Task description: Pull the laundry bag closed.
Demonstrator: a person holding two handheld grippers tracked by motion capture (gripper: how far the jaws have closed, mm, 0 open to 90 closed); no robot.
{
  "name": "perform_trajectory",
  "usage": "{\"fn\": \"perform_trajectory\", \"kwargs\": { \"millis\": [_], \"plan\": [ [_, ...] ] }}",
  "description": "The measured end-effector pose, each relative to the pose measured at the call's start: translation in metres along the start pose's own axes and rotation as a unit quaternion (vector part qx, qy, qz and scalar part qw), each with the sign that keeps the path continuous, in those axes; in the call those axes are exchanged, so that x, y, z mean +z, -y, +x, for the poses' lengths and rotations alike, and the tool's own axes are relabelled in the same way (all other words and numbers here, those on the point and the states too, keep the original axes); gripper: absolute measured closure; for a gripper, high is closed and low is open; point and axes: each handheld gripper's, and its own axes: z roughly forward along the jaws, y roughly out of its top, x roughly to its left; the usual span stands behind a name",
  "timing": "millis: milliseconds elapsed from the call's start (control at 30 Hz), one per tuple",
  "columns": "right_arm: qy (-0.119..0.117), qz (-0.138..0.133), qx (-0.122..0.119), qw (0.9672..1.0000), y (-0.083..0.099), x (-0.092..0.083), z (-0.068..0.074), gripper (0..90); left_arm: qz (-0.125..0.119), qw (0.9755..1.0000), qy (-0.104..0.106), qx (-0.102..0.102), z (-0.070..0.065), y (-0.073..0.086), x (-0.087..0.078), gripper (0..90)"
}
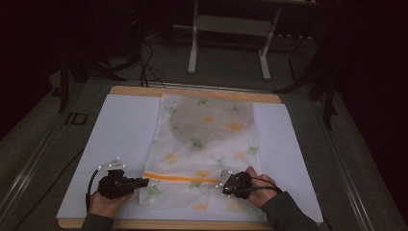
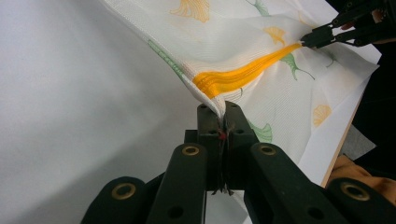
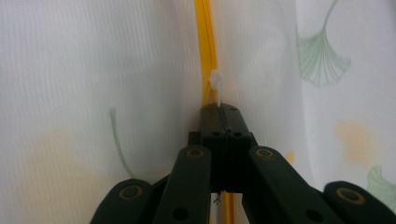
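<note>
I am working a white mesh laundry bag printed with green and yellow ginkgo leaves (image 1: 204, 144), lying flat on a white sheet (image 1: 120, 139) over the desk, near its middle. An orange zipper band (image 1: 180, 177) crosses the bag near my edge. My left gripper (image 2: 222, 114) has its jaws closed on the bag's left edge at the zipper's end. My right gripper (image 3: 220, 112) has its jaws closed on the small white zipper pull (image 3: 216, 81), toward the right end of the band. I judge the zipping is nearly done or about to begin; I cannot tell whether the teeth are joined.
</note>
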Motion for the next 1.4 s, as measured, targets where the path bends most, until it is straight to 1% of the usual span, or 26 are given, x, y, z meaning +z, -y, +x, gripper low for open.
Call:
{"fn": "perform_trajectory", "kwargs": {
  "millis": [100,200,233,333,467,500,767,833,1000,1100,1200,1400],
  "plan": [
    [0.004,0.005,0.005,1.0000,0.008,-0.001,-0.001,90.0,0.000,1.0000,0.000,0.000,0.000,0.000,0.000,88.1],
    [0.006,0.011,0.005,0.9999,0.011,-0.002,-0.002,90.0,0.000,1.0000,-0.001,0.000,0.000,0.000,0.000,88.1],
    [0.008,0.019,0.003,0.9998,0.014,-0.003,-0.003,90.0,0.000,1.0000,0.000,0.000,0.000,0.000,0.000,88.1],
    [0.011,0.020,0.003,0.9997,0.017,-0.004,-0.005,90.0,0.000,1.0000,0.000,0.000,0.000,0.000,0.000,88.1],
    [0.017,0.029,0.000,0.9994,0.024,-0.007,-0.007,90.0,0.001,1.0000,0.001,0.000,0.000,0.000,0.000,88.1],
    [0.022,0.035,-0.001,0.9991,0.026,-0.008,-0.008,90.0,0.001,1.0000,0.001,-0.001,0.000,0.000,0.000,88.1],
    [0.026,0.044,-0.002,0.9987,0.036,-0.012,-0.011,90.0,-0.001,1.0000,0.000,-0.001,0.000,0.000,0.000,88.1],
    [0.027,0.050,0.003,0.9984,0.041,-0.013,-0.011,90.0,0.000,1.0000,0.000,-0.001,0.001,0.000,0.000,88.1],
    [0.027,0.053,0.009,0.9982,0.047,-0.014,-0.012,90.0,0.000,1.0000,-0.001,-0.001,0.001,0.000,0.000,88.1],
    [0.027,0.057,0.015,0.9979,0.056,-0.016,-0.013,90.0,0.000,1.0000,-0.001,-0.001,0.001,0.000,0.000,88.2],
    [0.027,0.059,0.018,0.9977,0.059,-0.017,-0.014,90.0,0.000,1.0000,-0.001,-0.002,0.001,0.000,0.000,88.1],
    [0.025,0.068,0.027,0.9970,0.071,-0.018,-0.014,90.0,0.000,1.0000,0.001,-0.002,0.002,0.001,-0.001,88.2]
  ]
}}
